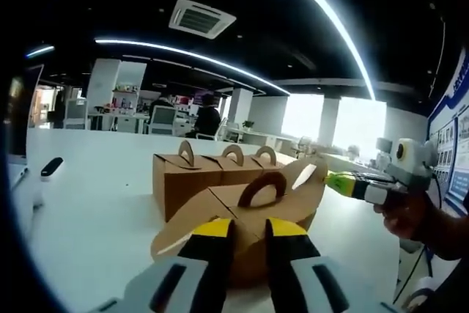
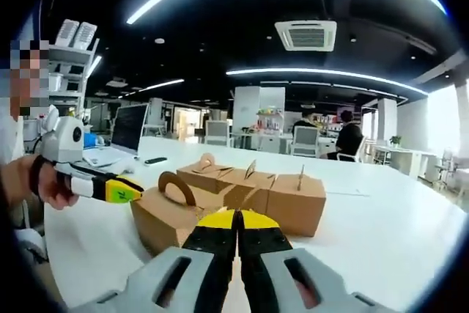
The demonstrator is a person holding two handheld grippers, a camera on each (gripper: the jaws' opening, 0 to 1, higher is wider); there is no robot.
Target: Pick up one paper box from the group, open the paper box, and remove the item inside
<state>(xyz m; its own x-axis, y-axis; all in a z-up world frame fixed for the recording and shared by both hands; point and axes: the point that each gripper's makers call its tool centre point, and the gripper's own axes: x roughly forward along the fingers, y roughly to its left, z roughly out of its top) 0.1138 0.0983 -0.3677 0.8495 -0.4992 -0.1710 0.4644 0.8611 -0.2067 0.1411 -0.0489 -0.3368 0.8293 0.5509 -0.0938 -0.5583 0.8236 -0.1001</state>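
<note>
On a white table (image 1: 88, 210), a brown paper box (image 1: 253, 214) with its flaps raised sits in front of a row of three closed boxes (image 1: 209, 170). The left gripper (image 1: 249, 236) hovers near it, jaws slightly parted and empty. The right gripper (image 2: 236, 219) shows jaws pressed together, holding nothing.

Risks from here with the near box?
1. The near brown cardboard box has one handle flap raised, and the left gripper sits close; pushing could crush it.
2. Three more handled boxes stand right behind; sliding the near one could knock them.
</note>
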